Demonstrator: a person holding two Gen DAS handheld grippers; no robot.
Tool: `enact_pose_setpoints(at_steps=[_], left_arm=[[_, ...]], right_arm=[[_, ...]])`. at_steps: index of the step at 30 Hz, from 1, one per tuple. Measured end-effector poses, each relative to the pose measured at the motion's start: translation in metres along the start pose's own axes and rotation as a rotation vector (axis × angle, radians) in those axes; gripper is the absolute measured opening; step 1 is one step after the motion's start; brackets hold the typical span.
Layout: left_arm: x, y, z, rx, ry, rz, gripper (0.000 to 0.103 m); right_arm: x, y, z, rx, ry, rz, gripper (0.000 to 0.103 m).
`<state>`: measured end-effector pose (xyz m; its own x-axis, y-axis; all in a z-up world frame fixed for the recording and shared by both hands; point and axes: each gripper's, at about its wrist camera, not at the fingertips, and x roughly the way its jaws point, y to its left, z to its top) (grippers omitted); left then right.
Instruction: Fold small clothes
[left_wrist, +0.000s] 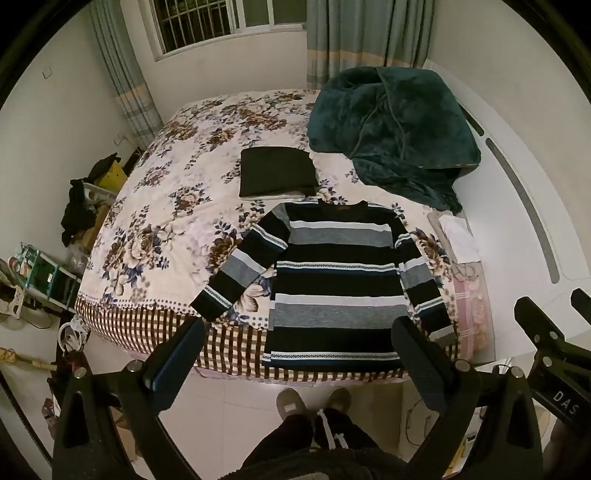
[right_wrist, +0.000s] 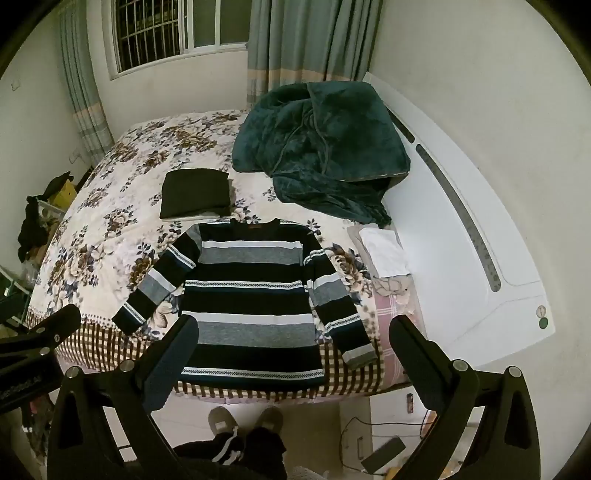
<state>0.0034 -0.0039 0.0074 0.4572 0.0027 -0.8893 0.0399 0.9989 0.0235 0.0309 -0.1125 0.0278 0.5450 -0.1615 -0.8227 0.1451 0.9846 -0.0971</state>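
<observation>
A striped black, grey and white long-sleeved sweater lies flat on the floral bed, sleeves spread out, hem at the near edge. It also shows in the right wrist view. A folded dark garment lies behind its collar, also seen in the right wrist view. My left gripper is open and empty, held above the near edge of the bed. My right gripper is open and empty, above the sweater's hem; it shows at the right edge of the left wrist view.
A crumpled teal blanket sits at the back right of the bed. A white headboard runs along the right. White folded cloth lies on a pillow. Clutter and boxes stand left. My feet are on the floor.
</observation>
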Motion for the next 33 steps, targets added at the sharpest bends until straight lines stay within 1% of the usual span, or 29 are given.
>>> enact_pose_setpoints(at_steps=[8, 20, 33], left_arm=[[-0.006, -0.01, 0.012, 0.003, -0.003, 0.002, 0.103], [-0.009, -0.007, 0.009, -0.003, -0.007, -0.009, 0.103], [-0.01, -0.009, 0.01, -0.004, -0.015, -0.008, 0.103]], right_arm=[[-0.001, 0.0, 0.002, -0.002, -0.006, -0.001, 0.103], [-0.002, 0.002, 0.003, -0.009, -0.015, -0.003, 0.103], [-0.011, 0.003, 0.013, -0.009, -0.019, 0.001, 0.103]])
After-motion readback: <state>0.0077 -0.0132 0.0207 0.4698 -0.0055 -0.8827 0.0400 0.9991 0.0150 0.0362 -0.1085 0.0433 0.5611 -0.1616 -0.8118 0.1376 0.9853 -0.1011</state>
